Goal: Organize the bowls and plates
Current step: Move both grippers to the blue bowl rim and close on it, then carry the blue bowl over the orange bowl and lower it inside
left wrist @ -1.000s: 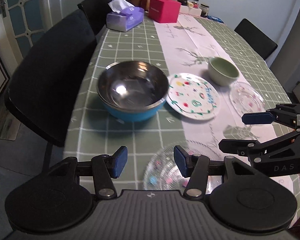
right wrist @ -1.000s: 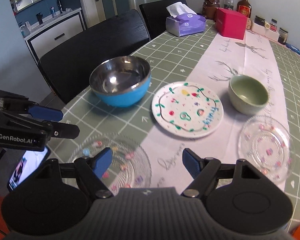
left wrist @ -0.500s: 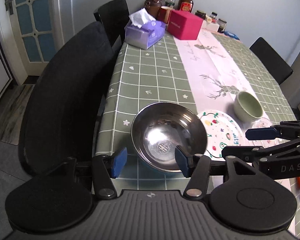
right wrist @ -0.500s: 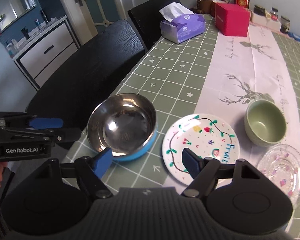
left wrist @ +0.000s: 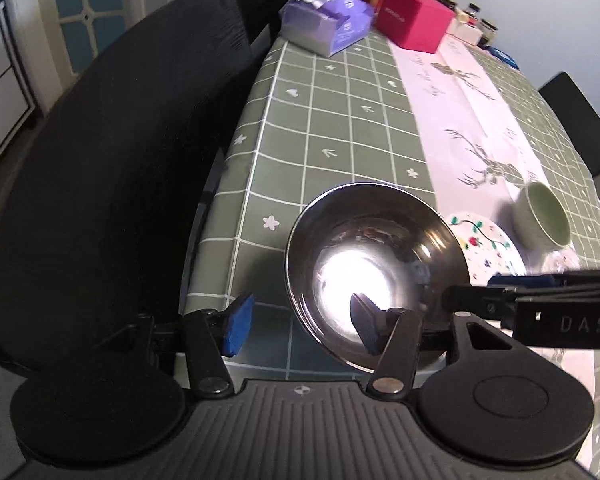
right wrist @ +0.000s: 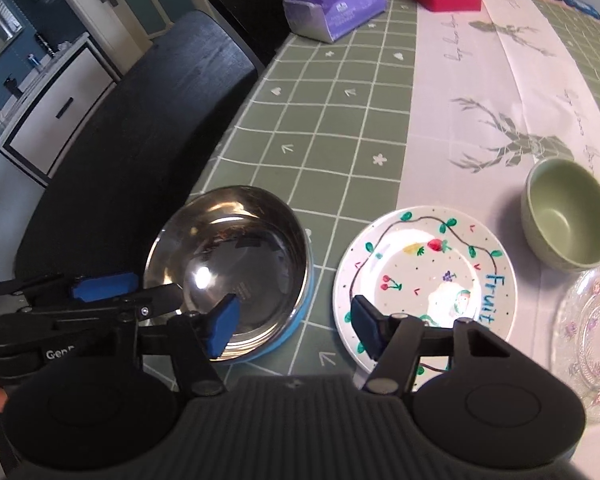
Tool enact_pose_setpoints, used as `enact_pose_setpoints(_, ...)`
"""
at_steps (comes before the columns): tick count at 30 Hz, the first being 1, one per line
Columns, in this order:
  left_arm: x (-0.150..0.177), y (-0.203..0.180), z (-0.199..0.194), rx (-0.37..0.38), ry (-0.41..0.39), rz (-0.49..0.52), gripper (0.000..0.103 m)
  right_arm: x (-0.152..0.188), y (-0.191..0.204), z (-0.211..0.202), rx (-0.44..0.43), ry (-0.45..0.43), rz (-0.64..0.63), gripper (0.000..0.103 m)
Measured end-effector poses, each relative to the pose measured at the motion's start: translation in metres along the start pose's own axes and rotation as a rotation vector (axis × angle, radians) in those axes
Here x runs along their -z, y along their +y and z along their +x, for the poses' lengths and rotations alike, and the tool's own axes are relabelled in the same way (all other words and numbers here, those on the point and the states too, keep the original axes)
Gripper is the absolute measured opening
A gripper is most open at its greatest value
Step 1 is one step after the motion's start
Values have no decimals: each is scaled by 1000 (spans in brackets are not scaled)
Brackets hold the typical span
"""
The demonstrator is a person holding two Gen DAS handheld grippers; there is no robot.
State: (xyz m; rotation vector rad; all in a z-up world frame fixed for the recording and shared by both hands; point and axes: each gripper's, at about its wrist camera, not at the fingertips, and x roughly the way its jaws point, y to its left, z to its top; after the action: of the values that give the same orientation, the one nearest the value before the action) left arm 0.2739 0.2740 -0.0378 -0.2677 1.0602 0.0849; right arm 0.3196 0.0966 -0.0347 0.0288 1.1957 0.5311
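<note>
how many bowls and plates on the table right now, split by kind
bowls: 2, the steel bowl and the green bowl
plates: 2, the painted plate and the glass plate
total: 4

I read "Fruit" in blue on the painted plate (right wrist: 424, 280), "DAS" on the right gripper (left wrist: 472, 290), and "Gen" on the left gripper (right wrist: 140, 292).

Both fisheye views look steeply down the desk (left wrist: 340, 128) from close above its near end. The left wrist view sits over the steel bowl (left wrist: 376, 264) at the chair-side edge; the right wrist view, just beside, shares the bowl, fruit plate (right wrist: 424, 276) and green bowl (right wrist: 570, 220).
</note>
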Motion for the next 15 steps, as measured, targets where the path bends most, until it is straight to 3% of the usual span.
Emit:
enact_pose_setpoints(2, -1, 0, 7, 6, 13, -14, 57, -1, -4, 7, -14, 13, 23, 52)
enact_pose_setpoints(4, -1, 0, 13, -2, 21, -27, 44, -1, -6, 12, -23, 18, 38, 45)
enact_pose_setpoints(12, -1, -3, 17, -35, 23, -52, 14, -2, -15, 22, -56, 22, 78, 19)
enact_pose_setpoints(15, -1, -8, 14, -52, 26, -50, 13, -1, -17, 21, -62, 17, 88, 13)
